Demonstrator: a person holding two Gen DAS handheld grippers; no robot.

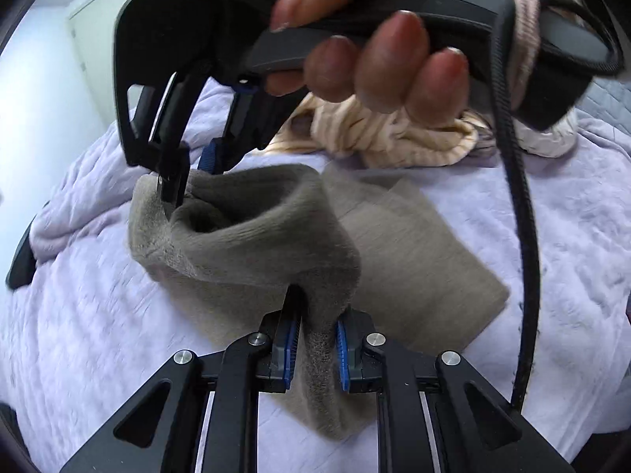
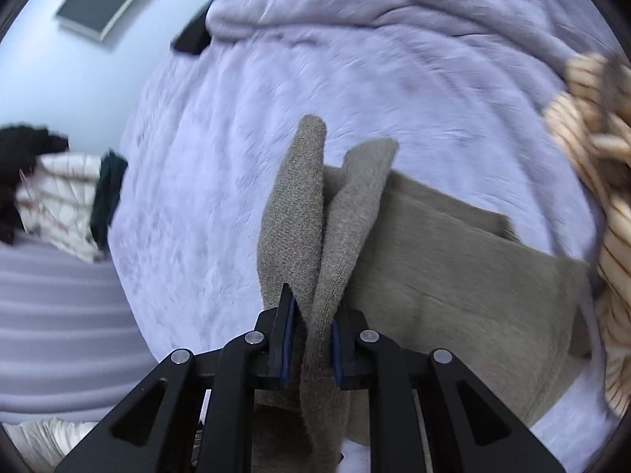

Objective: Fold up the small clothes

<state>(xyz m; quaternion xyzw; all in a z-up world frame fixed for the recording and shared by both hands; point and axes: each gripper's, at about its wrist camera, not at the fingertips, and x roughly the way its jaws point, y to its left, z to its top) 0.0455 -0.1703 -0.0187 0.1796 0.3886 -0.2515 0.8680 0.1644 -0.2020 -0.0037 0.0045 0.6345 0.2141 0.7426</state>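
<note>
Two claws share one garment over a wide, pale lilac quilted bedspread (image 1: 572,244) that fills most of both views. On it lies a grey-brown knitted sock-like piece of clothing (image 1: 414,248), part flat on the bedspread toward the right, part lifted and bunched toward the left. Beyond it, at the far side, sits a crumpled cream ribbed garment with thin dark stripes (image 1: 394,134); the right wrist view has it at the right edge. The right claw (image 1: 173,193), held by a bare hand (image 1: 374,67), pinches the far-left edge of the lifted grey-brown cloth. The left claw (image 1: 317,339) is closed on the near fold, fabric squeezed between its blue pads (image 1: 342,349). From its own camera, the right claw (image 2: 311,339) clamps two raised flaps of the same cloth.
</note>
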